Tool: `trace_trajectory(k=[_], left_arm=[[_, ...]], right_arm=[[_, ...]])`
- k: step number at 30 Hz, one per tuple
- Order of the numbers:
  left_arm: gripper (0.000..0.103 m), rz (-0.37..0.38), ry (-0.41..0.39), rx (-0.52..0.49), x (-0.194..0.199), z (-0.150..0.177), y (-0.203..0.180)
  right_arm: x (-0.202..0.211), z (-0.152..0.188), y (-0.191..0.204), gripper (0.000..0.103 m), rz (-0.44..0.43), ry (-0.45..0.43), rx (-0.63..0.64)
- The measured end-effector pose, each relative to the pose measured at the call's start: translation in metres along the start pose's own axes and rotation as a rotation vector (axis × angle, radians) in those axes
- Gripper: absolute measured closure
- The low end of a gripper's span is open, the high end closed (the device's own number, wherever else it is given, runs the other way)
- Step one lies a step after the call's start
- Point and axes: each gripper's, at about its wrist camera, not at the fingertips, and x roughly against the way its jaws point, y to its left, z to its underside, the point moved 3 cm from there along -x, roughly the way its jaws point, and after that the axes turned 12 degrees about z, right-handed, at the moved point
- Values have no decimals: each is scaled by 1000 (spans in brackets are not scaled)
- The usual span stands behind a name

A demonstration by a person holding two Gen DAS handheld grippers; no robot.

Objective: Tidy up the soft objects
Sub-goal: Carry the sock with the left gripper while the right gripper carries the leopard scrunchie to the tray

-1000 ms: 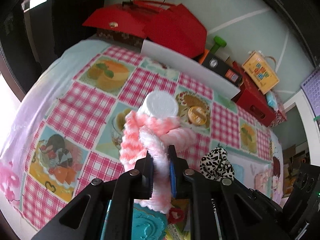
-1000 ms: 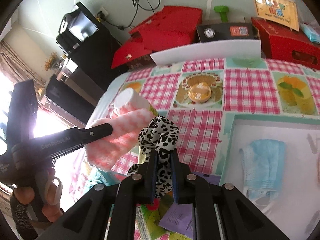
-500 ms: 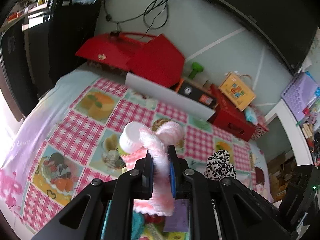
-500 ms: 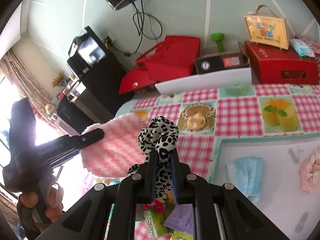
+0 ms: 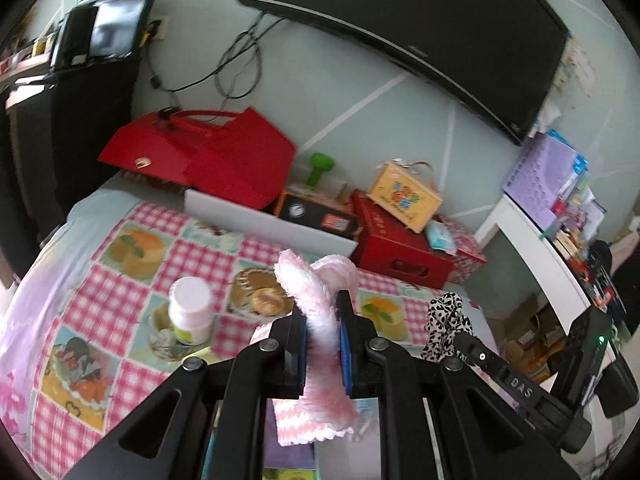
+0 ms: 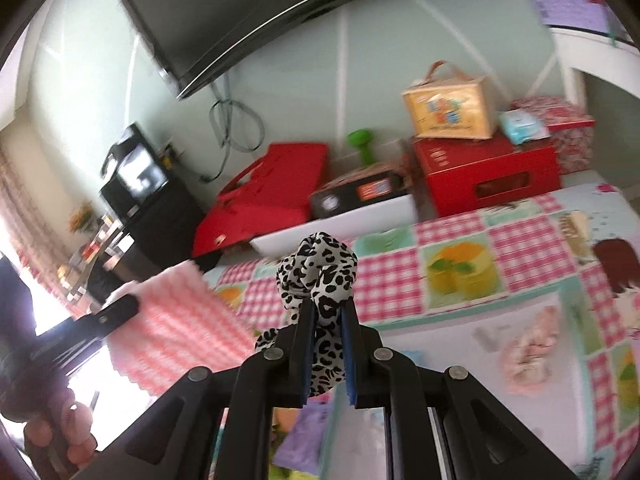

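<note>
Left gripper [image 5: 323, 334] is clenching a pink fluffy cloth [image 5: 320, 320] above the bench [image 5: 120, 264]. Right gripper [image 6: 327, 334] is grasping a leopard-print scrunchie [image 6: 318, 268].

Right hand-held gripper [image 6: 326, 334] clamped on leopard-print scrunchie [image 6: 318, 276], lifted above the bench [image 6: 516, 236] with pink checked cloth. Left hand-held gripper [image 6: 120, 310] at left holds pink-white fuzzy cloth [image 6: 172, 328]; a hand [image 6: 60, 436] grips its handle. White tray [image 6: 460, 360] near the bench's right edge holds a pale pink scrunchie [image 6: 528, 352]. Red boxes [image 6: 484, 176] along the far edge.
</note>
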Motion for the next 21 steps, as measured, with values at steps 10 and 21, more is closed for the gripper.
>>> trace_trajectory(k=[10, 21], left_arm=[[90, 86, 88, -106, -36, 19, -58], [90, 171, 208, -180, -78, 51, -103]], right_arm=[[32, -19, -78, 89, 180, -79, -130], [33, -13, -140, 89, 404, -22, -209]])
